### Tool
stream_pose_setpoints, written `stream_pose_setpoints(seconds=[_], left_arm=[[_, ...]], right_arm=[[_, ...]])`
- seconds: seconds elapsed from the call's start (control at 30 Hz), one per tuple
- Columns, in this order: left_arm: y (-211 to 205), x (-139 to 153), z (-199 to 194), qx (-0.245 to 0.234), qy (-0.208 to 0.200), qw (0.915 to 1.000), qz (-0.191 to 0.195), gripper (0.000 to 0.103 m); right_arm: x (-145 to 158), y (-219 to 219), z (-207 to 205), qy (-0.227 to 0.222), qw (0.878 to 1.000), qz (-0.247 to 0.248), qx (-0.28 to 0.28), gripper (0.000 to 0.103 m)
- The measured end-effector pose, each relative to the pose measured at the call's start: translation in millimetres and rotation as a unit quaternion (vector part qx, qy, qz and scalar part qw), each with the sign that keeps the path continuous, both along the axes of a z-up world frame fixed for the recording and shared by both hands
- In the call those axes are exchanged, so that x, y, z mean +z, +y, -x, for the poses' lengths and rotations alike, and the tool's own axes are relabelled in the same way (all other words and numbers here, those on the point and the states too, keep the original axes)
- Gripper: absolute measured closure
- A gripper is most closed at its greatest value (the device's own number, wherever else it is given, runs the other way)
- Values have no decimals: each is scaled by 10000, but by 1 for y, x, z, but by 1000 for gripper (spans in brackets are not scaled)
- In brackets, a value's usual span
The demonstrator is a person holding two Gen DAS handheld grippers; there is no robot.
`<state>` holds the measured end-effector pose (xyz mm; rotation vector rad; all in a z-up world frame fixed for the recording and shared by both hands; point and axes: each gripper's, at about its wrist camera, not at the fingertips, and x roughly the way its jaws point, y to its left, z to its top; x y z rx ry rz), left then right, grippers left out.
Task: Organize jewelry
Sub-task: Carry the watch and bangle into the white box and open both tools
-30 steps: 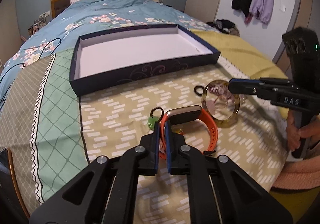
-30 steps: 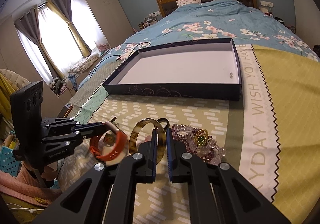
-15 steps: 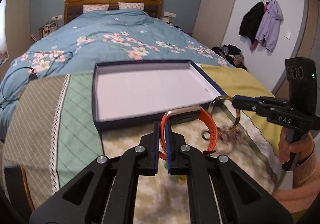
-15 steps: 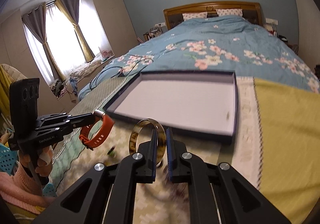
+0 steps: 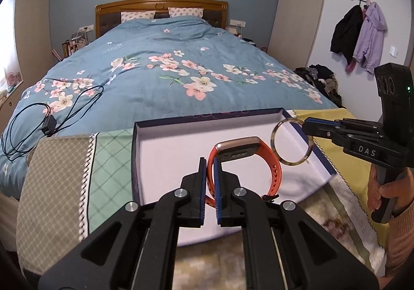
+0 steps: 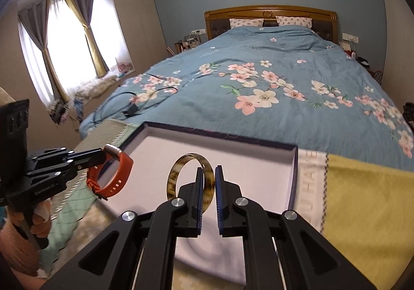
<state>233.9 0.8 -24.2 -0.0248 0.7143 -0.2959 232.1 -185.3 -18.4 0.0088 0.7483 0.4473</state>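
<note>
Left gripper (image 5: pixel 209 168) clamped on strap of orange smartwatch (image 5: pixel 248 158), held up over the open navy box (image 5: pixel 145 160) on the bed. Right gripper (image 6: pixel 208 173) pinches tortoiseshell bangle (image 6: pixel 178 176), above the box's right part. Whether either piece touches the white lining: unclear, probably not.

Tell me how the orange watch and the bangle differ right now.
The watch is an orange strap with a metal face and a row of holes; the bangle is a plain rigid ring, mottled brown and cream. The left gripper holds the watch, the right gripper the bangle. Both hang in the air over the open box.
</note>
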Motion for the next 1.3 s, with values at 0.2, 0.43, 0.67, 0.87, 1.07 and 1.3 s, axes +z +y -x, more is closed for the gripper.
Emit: stream_pose_setpoints(seconds=[0.2, 0.43, 0.67, 0.87, 1.07, 1.3], left_arm=[[-2, -17, -50, 55, 251, 9997, -58, 97], [-6, -43, -98, 79, 617, 9977, -270, 97], [-6, -64, -130, 189, 986, 9941, -410, 97], [-5, -70, -144, 232, 1119, 9928, -359, 97], [-2, -64, -131, 315, 941, 9945, -342, 77], [8, -27, -81, 442, 206, 9984, -296, 61]], right_arm=[[-16, 7, -41, 243, 9995, 173, -99, 96], [-35, 15, -72, 609, 9971, 440, -130, 96], [-47, 12, -91, 954, 9938, 477, -310, 99], [-46, 10, -94, 981, 9937, 392, -364, 97], [-29, 1, -72, 704, 9969, 135, -336, 83], [7, -10, -5, 70, 9999, -85, 51, 57]])
